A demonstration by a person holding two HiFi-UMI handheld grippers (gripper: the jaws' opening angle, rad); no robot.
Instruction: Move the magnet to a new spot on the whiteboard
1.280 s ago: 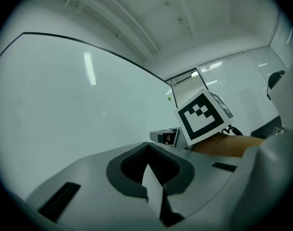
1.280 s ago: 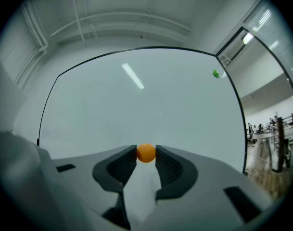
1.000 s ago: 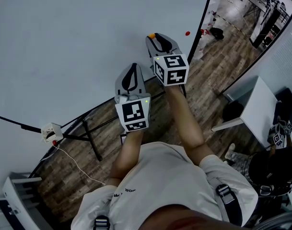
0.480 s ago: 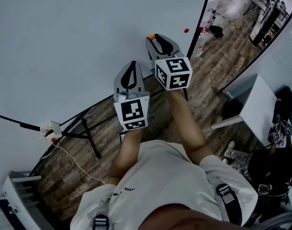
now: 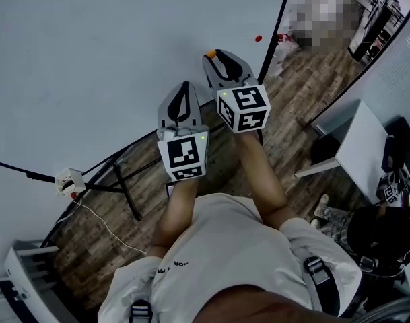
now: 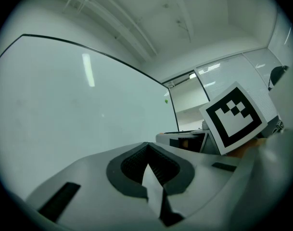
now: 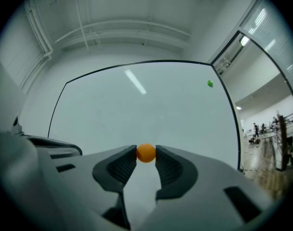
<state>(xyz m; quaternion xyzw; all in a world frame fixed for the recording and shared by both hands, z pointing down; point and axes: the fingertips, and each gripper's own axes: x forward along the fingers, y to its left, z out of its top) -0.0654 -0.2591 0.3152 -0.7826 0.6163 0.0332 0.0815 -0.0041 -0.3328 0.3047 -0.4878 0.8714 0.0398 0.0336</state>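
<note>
Writing: little to read. The marker cube (image 5: pixel 243 108) on each tool carries only black-and-white squares, no letters. The person's shirt (image 5: pixel 218 247) has a short line of print at the hem, too small and skewed to read. Whiteboard (image 5: pixel 110 59) is blank, with no brand in sight.

Magnet (image 7: pixel 146 153): a small orange ball. Being round, it shows no long axis and no pointing direction.

Place: low on the whiteboard's right part, nearer the bottom edge than the top and inward of the right frame. No view settles whether it touches the surface or sits just off it.

Right gripper (image 5: pixel 217 56): clenched on the magnet, one ribbed pad pressing each side, with the ball right at the jaw tips. It is aimed at the board, roughly level.

Left gripper (image 6: pixel 146 145): jaws closed together, nothing between them. It sits just beside the right one, a little back from it.

A green magnet (image 7: pixel 210 83) sits high up by the board's right edge, well apart from the orange one.
</note>
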